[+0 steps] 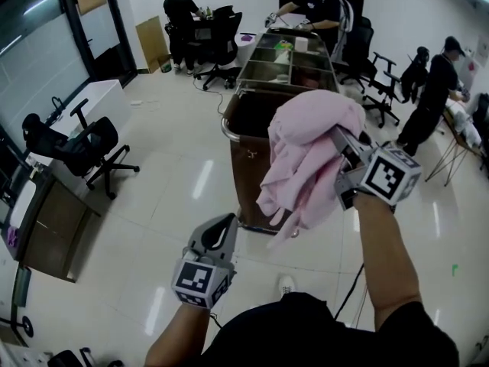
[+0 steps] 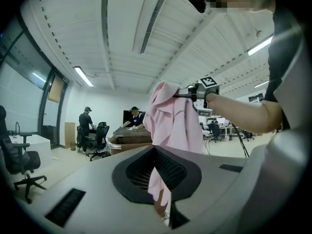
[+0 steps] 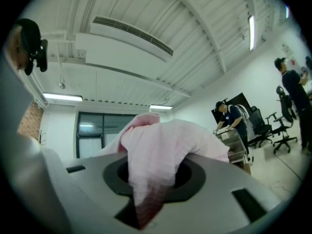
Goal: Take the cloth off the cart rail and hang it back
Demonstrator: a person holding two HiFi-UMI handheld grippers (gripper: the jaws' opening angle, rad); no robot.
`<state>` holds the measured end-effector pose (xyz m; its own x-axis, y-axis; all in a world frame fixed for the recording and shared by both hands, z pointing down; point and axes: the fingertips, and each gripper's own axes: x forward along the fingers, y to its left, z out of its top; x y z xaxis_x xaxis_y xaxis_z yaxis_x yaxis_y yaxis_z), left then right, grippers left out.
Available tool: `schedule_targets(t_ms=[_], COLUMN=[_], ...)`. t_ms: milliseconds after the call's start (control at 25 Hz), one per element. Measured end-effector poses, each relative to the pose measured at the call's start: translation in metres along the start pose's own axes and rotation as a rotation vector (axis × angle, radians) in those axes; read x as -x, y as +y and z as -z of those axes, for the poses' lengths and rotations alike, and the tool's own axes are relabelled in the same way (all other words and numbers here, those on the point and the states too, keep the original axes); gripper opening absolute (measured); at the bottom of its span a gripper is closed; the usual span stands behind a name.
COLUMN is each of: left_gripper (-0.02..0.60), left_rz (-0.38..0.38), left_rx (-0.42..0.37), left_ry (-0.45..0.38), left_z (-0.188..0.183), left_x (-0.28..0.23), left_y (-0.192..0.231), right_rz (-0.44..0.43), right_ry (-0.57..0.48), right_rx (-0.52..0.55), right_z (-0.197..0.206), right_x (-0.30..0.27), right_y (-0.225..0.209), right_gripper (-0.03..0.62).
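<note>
A pink cloth (image 1: 306,155) hangs bunched in the air in front of the brown cart (image 1: 252,167). It is off the cart's curved metal rail (image 1: 228,127). My right gripper (image 1: 341,148) is raised and shut on the cloth's top, and in the right gripper view the cloth (image 3: 161,150) spills out from between the jaws of that gripper (image 3: 151,182). My left gripper (image 1: 218,233) is lower and to the left, apart from the cloth, jaws together and holding nothing. The left gripper view looks past that gripper (image 2: 156,152) to the hanging cloth (image 2: 171,121) and the cart (image 2: 127,140).
The cart's top holds metal trays (image 1: 286,60). A black office chair (image 1: 92,147) and a desk (image 1: 53,220) stand at the left. People work at tables behind the cart (image 1: 182,21) and at the right (image 1: 435,90). A cable (image 1: 351,289) lies on the white floor.
</note>
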<state>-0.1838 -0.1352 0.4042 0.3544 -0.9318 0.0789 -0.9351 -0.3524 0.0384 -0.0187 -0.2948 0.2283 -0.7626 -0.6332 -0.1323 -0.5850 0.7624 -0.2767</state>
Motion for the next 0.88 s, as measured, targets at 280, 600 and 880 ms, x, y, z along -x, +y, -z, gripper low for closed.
schedule_targets(t_ms=[280,600,880], left_gripper=[0.000,0.000,0.000], left_rz=[-0.050,-0.076,-0.128], left_rx=[0.010,0.033,0.056], left_ry=[-0.008,0.026,0.049], left_z=[0.000,0.013,0.024], left_x=[-0.002,-0.018,-0.026], left_y=[0.016,0.019,0.031], right_rz=[0.152,0.313,0.322], right_ry=[0.116,0.323,0.481], right_rx=[0.001,0.110,0.020], right_z=[0.017,0.114,0.168], right_x=[-0.092,-0.151,-0.164], right_y=[-0.097,-0.188,-0.226], right_gripper=[0.116,0.118,0.133])
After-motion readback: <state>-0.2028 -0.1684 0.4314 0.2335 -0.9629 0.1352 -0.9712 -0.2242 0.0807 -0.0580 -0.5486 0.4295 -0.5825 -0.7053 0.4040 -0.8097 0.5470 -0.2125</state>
